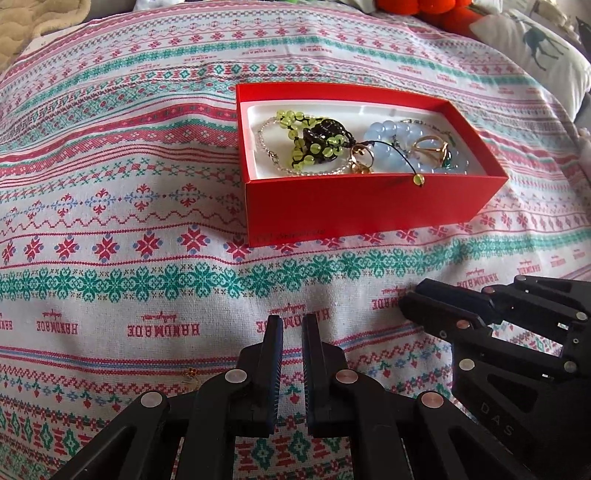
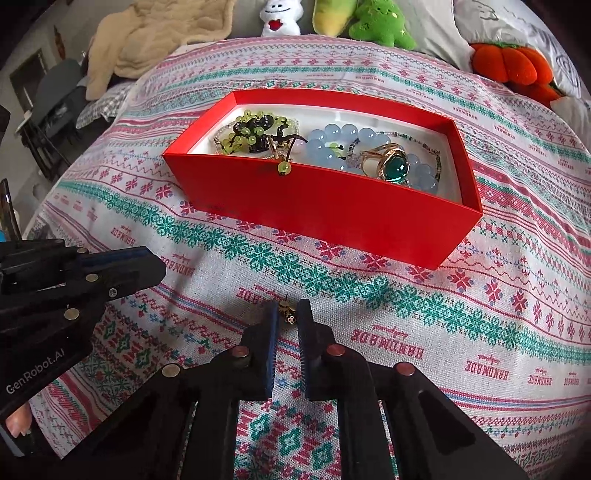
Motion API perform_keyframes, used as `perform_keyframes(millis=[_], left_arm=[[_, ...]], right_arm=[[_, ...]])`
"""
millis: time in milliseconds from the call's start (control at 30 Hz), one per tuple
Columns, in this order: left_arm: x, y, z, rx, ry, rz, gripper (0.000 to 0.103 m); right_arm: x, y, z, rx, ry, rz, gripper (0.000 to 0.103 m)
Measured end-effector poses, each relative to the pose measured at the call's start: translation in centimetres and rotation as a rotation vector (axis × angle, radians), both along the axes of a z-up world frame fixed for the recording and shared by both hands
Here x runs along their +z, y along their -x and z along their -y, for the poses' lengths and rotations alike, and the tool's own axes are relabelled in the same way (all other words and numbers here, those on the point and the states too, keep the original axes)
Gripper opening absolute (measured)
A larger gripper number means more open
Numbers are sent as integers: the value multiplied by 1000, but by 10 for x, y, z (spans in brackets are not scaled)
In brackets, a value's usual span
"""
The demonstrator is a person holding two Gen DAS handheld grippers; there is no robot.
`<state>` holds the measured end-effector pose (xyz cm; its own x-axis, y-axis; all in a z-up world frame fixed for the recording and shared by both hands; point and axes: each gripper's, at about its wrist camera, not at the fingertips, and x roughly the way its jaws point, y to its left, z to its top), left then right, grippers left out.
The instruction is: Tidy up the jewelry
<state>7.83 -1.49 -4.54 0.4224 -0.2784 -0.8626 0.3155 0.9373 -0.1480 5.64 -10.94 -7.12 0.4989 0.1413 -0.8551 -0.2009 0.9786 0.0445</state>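
**Red box of jewelry sitting on a patterned bed cover**

From the left wrist view, a red box [image 1: 369, 206] is lying open on the cover, its white lining showing. Inside, at the left, a green bead bracelet [image 1: 314, 142] with a dark carved piece is resting over a clear bead strand [image 1: 264, 142]. At the right, a pale blue bead bracelet [image 1: 388, 136] is filling the space, with a gold ring [image 1: 430, 147] lying on it and a smaller gold ring [image 1: 360, 158] near the middle. One green bead on a dark cord [image 1: 418, 180] is hanging over the near wall. The left gripper [image 1: 292, 328] is hovering near the cover, its jaws standing narrowly apart with nothing between them. The right gripper [image 1: 443, 314] is showing at the lower right; its jaws cannot be read from here. A tiny gold piece [image 1: 191, 372] is lying on the patterned cover [image 1: 129, 221].

From the right wrist view, the red box [image 2: 332, 221] is holding the same beads, and the ring with a green stone [image 2: 393, 166] is lying on the blue beads [image 2: 332, 144]. The right gripper [image 2: 287, 314] is pinching a small gold earring [image 2: 286, 312] between its jaw tips, well short of the box. The left gripper [image 2: 140, 266] is entering from the left. Behind the cover [image 2: 480, 295], a beige blanket [image 2: 147, 44], a white plush [image 2: 280, 16], a green plush [image 2: 380, 24] and an orange plush [image 2: 506, 66] are lying along the far edge.
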Motion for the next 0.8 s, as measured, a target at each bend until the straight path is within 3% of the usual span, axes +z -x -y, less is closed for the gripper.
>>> perform_keyframes(millis=[333, 800], left_arm=[[12, -1, -8, 8, 30, 19, 5], [50, -21, -13, -31, 99, 65, 5]], right_arm=[[14, 6, 2, -14, -11, 17, 10], [66, 5, 27, -71, -96, 91, 10]])
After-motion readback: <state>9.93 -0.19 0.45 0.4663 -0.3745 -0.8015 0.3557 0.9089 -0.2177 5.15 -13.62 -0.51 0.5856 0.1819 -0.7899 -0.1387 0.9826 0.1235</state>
